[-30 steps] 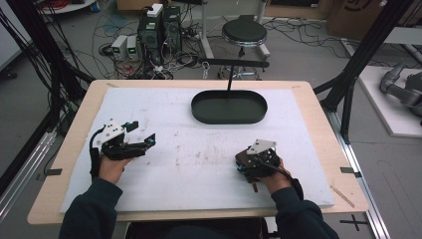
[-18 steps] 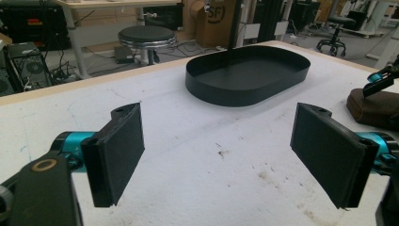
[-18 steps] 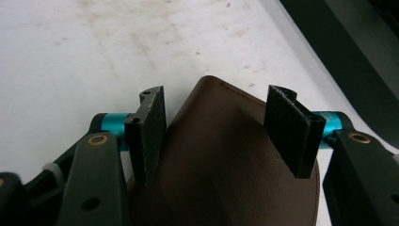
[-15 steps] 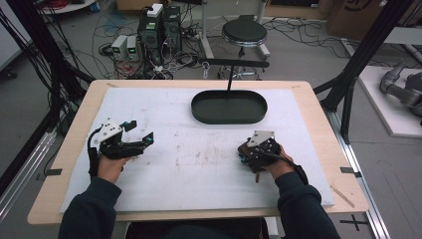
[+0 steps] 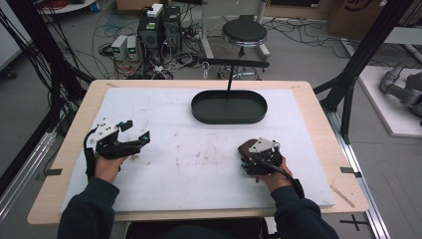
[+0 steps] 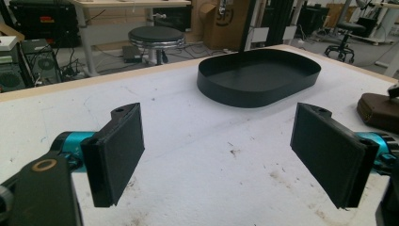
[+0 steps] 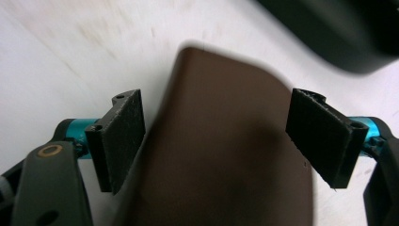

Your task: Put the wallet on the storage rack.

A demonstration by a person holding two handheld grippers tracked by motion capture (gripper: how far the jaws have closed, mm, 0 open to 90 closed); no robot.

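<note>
Two grippers over the white mat (image 5: 199,164) in the high view: left gripper (image 5: 137,133) spread, empty. Right gripper view: right gripper (image 7: 214,136) jaws just widened, straddling the brown object (image 7: 221,155); pad contact unclear.

A black round stool (image 5: 244,32) and cabled electronics boxes (image 5: 155,27) stand on the grey floor (image 5: 298,55).
</note>
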